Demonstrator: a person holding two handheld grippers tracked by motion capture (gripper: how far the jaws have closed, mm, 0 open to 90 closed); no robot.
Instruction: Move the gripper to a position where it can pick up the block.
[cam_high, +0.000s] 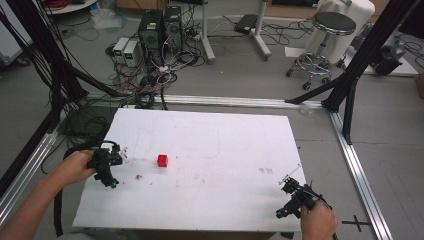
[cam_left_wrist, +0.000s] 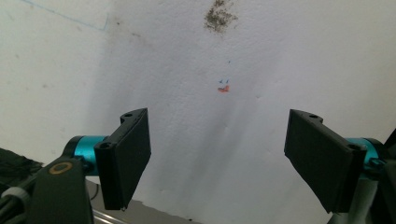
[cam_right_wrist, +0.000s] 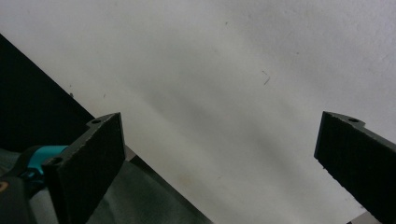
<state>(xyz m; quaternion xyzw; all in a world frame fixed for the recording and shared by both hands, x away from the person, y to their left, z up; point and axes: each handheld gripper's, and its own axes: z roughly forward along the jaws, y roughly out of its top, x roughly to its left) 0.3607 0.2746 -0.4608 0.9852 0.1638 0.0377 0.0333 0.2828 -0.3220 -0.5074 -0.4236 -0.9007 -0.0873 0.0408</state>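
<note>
Grey concrete floor (cam_high: 240, 82). White foam-topped bench (cam_high: 210, 185), stained, framed by silver aluminium floor rails (cam_high: 357, 167). Black angled frame struts (cam_high: 365, 47) right. Behind: two black PC towers (cam_high: 160, 27), tangled cables (cam_high: 145, 75), black round chrome-legged stool (cam_high: 322, 42).

We see a white surface (cam_high: 210, 200) with a small red cube (cam_high: 162, 160) lying left of its middle, beside faint brown smudges (cam_high: 138, 177). Our left hand (cam_high: 75, 167) holds the left tongs (cam_high: 111, 172) over the left edge, near the cube but apart from it. Our right hand (cam_high: 318, 222) holds the right tongs (cam_high: 288, 186) at the near right corner, well apart from the cube.
</note>
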